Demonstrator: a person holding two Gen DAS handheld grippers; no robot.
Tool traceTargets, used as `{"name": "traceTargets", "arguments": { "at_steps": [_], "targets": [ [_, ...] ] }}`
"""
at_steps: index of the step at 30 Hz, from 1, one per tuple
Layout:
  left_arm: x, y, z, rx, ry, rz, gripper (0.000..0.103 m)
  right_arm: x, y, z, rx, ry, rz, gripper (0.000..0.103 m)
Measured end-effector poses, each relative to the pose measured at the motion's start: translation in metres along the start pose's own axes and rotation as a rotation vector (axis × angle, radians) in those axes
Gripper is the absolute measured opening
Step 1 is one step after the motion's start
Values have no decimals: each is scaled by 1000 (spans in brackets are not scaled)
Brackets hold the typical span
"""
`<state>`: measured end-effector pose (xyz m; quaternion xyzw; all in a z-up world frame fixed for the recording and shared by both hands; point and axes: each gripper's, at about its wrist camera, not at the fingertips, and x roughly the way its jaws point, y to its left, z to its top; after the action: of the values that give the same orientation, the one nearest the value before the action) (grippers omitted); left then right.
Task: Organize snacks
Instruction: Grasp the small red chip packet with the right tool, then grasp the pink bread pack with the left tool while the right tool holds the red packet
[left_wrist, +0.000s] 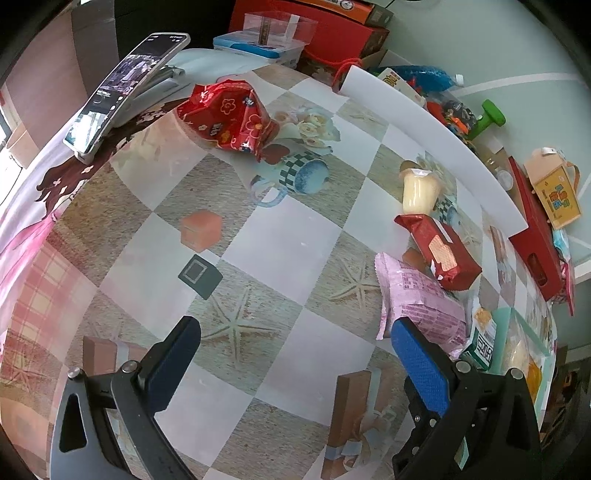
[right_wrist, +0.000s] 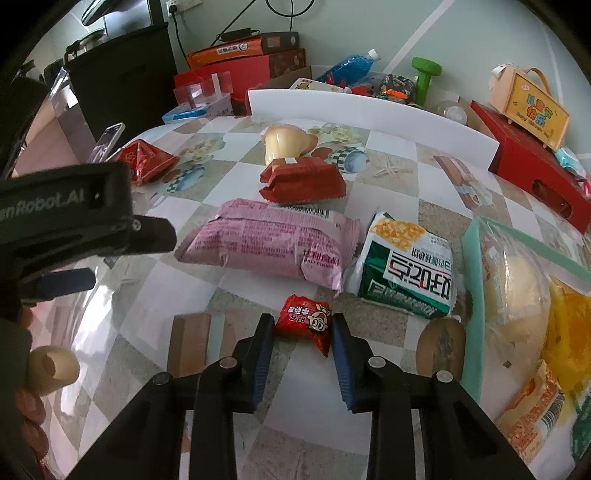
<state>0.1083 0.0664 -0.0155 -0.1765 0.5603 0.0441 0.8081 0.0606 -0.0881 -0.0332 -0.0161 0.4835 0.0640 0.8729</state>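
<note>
My right gripper is shut on a small red snack packet lying on the table, one pad pressed against each side. Beyond it lie a pink packet, a green and white packet, a dark red packet and a cream jelly cup. My left gripper hangs open over bare tablecloth with nothing between its fingers; the pink packet lies just past its right finger. A crumpled red foil bag sits further off on the left.
A teal tray at the right holds bread and orange packets. A white board stands along the table's far edge, with red boxes and clutter behind. A phone on a stand stands at the far left.
</note>
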Motion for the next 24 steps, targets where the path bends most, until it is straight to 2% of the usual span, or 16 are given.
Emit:
{"name": "traceTargets", "arguments": {
  "at_steps": [9,15,19,24],
  "targets": [
    [-5,-6,-1,27,2,-16,103,-22,-14,4,56,-37,11,32],
    [-5,-19,1,53,6,-44,103,-39,-34,10,94,-78,-72,32],
    [-3,-36,-1,105,-9,-78,103,-48,-51,12,133,-99,-88,32],
    [2,-52,-1,124,-26,-125,103,-59,-65,15,168,-125,-107,32]
  ]
}}
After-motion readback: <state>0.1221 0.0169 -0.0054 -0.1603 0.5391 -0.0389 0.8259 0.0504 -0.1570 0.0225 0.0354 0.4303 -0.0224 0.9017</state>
